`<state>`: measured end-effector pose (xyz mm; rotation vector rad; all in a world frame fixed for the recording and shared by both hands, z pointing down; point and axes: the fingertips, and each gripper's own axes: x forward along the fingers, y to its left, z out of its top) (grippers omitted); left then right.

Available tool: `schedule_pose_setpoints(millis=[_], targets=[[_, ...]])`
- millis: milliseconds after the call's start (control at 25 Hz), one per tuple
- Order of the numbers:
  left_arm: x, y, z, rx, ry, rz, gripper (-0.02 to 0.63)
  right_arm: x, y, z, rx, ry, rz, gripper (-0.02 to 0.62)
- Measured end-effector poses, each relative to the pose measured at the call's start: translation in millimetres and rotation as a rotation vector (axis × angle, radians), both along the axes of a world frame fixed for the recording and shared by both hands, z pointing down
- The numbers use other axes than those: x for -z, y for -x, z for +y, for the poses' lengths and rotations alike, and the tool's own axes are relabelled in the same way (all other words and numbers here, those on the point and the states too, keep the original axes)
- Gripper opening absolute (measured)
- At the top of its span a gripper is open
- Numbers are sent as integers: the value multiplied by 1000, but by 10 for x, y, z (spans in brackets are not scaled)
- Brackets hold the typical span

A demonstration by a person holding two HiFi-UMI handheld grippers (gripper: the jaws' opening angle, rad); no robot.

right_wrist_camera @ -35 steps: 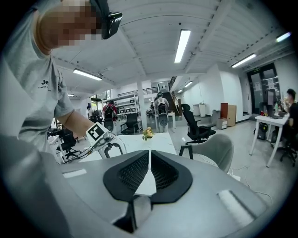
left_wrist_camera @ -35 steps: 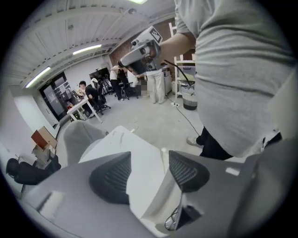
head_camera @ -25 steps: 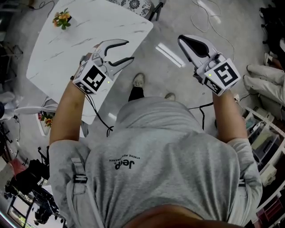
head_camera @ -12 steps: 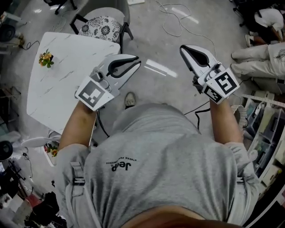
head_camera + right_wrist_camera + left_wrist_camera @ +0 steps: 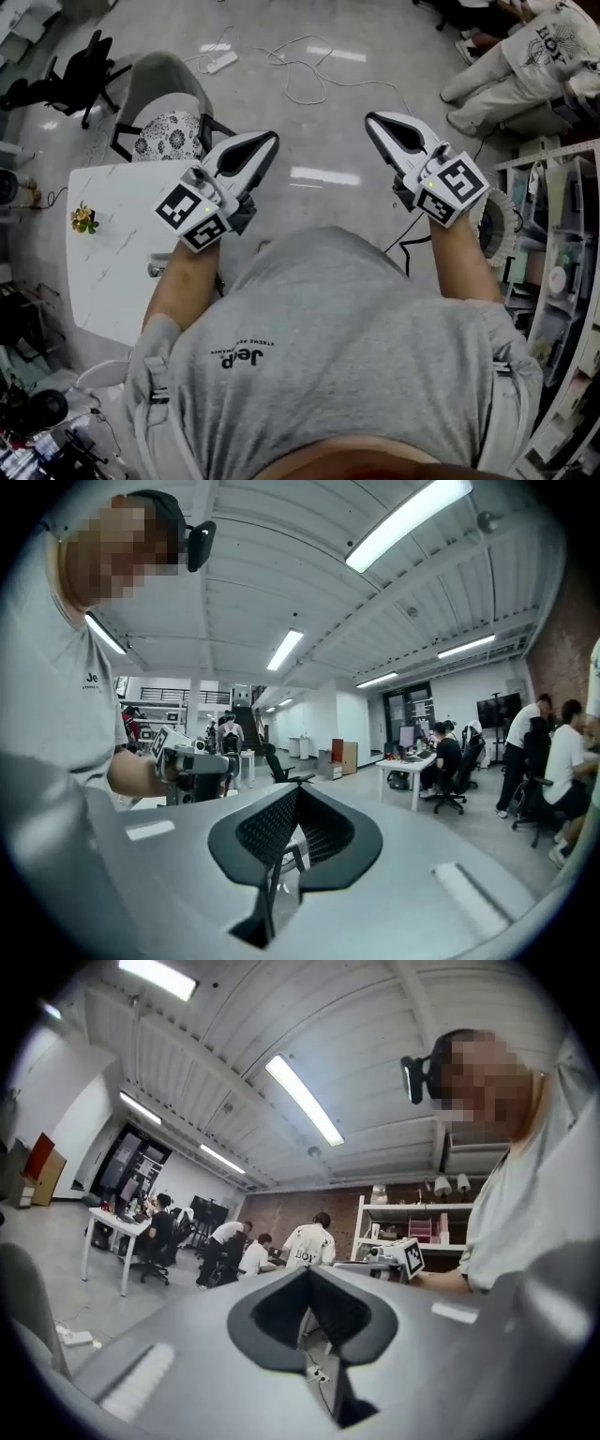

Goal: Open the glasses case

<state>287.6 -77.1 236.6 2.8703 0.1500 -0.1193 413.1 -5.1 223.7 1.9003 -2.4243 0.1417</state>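
Our left claw (image 5: pixel 268 142) has just been closing on nothing. Like our right claw (image 5: pixel 373 120), it sits pressed together and empty, which suggests neither is working yet. The surface (image 5: pixel 98 253) lies below, outside the left claw, and we see no glasses case anywhere.

Grey shirt (image 5: pixel 330 323) — "Jeep" print, smaller line beside it unreadable. White shirt (image 5: pixel 307 1244), distant person — "BOY".
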Motion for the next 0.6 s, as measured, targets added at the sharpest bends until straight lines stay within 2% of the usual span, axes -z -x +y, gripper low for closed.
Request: schedule_pose_setpoints(millis=[240,440,600], targets=[[179,-388,296,-51,-14,-38,55,81,-437,510,-86,-21,-61,-3],[182,-434,392,-42,-33,-51,55,50,-601,724,-123,-22,-96,-3],[171,-409,354,-20,-34,-48,55,62,-591,696,-122,-6,-99,-3]])
